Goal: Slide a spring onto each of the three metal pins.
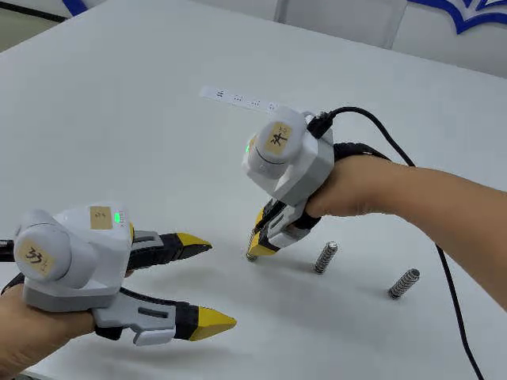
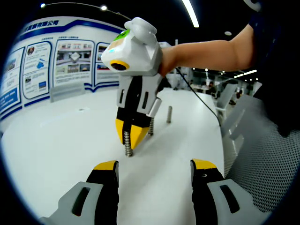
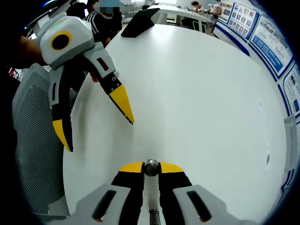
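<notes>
Across the head view, a white table (image 1: 119, 119). At 8 o'clock on it, the left gripper (image 1: 222, 283): aimed toward 3 o'clock, jaws spread wide, nothing between them. Just right of centre, the right gripper (image 1: 257, 247): reaching in from 3 o'clock, nose down to the table, yellow tips pressed together, pinching a pin.

From the right gripper's top at 1 o'clock, a black cable (image 1: 372, 123): loops over the forearm and runs off toward 5 o'clock. At 11 o'clock of the right gripper, flat on the table, a thin white strip (image 1: 238, 99) with small dark marks.

In the right gripper view, at 6 o'clock, the pin (image 3: 151, 167): seen end-on, clamped between the two tips, with a spring (image 3: 153, 216) coiled round it below the tips. In the left gripper view, the same spring just under the yellow tips at centre, its foot on the table.

In the head view, at 3 o'clock of the pinched pin and near it, a second pin (image 1: 332, 246), upright, sleeved by a second spring (image 1: 322, 261). Farther on toward 4 o'clock, well apart, a third pin (image 1: 413, 273) inside a third spring (image 1: 402, 285).

In the right gripper view, at 10 o'clock, the left gripper again, tips wide apart above the table.
</notes>
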